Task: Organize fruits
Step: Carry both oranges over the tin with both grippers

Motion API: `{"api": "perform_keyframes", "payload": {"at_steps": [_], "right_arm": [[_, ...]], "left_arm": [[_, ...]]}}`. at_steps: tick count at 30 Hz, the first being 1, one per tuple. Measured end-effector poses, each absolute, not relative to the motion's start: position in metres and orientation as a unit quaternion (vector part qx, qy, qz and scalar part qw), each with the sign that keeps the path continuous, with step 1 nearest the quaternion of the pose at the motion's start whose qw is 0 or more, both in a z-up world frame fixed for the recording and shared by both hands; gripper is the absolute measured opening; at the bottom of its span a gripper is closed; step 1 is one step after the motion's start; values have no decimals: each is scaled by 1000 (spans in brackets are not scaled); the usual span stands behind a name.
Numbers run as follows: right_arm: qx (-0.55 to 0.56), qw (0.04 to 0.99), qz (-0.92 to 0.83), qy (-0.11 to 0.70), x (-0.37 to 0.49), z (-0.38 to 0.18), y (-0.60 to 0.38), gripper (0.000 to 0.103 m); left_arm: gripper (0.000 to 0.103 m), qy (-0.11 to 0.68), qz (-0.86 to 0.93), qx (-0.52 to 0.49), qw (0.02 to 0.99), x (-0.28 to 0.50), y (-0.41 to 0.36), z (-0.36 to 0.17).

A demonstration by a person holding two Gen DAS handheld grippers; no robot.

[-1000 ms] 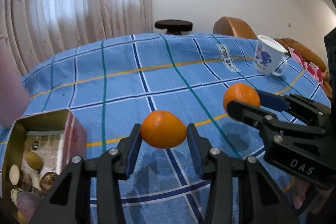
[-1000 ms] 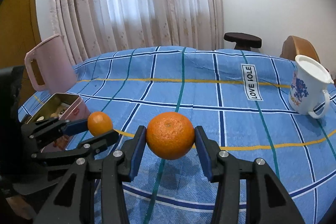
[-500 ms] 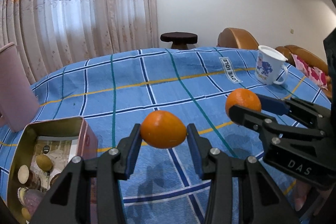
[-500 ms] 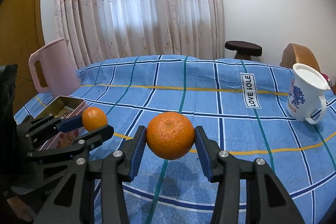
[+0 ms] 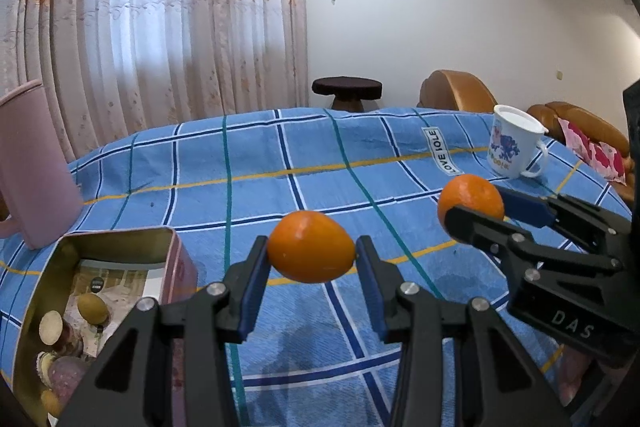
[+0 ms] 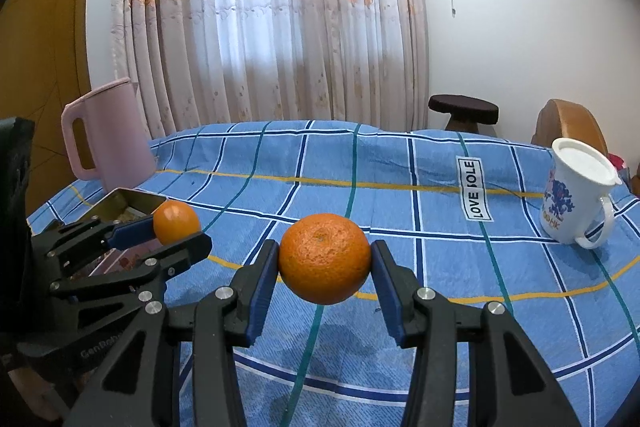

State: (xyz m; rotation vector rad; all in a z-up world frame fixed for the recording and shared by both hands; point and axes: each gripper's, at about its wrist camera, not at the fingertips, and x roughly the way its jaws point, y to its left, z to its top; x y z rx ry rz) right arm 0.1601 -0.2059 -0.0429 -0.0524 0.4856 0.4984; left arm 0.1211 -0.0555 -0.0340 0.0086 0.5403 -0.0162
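Note:
My left gripper is shut on a smooth oval orange, held above the blue checked tablecloth. My right gripper is shut on a rounder, dimpled orange. Each shows in the other's view: the right gripper with its orange at the right of the left wrist view, the left gripper with its orange at the left of the right wrist view. An open metal tin holding small round items lies at lower left.
A pink jug stands at the table's left edge behind the tin. A white printed mug stands at the right. Beyond the table are a dark stool, a brown sofa and curtains.
Both cameras have tilted upward, so the table sits lower in each view and more wall and curtain show. Both oranges stay gripped as before.

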Motion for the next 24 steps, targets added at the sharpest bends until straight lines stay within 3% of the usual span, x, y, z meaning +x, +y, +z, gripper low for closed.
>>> {"api": "perform_keyframes", "payload": {"at_steps": [24], "right_arm": [[-43,944,239,221,146,-39,-203,49]], "left_arm": [[45,237,2,1,972,99,-50,-28]]}}
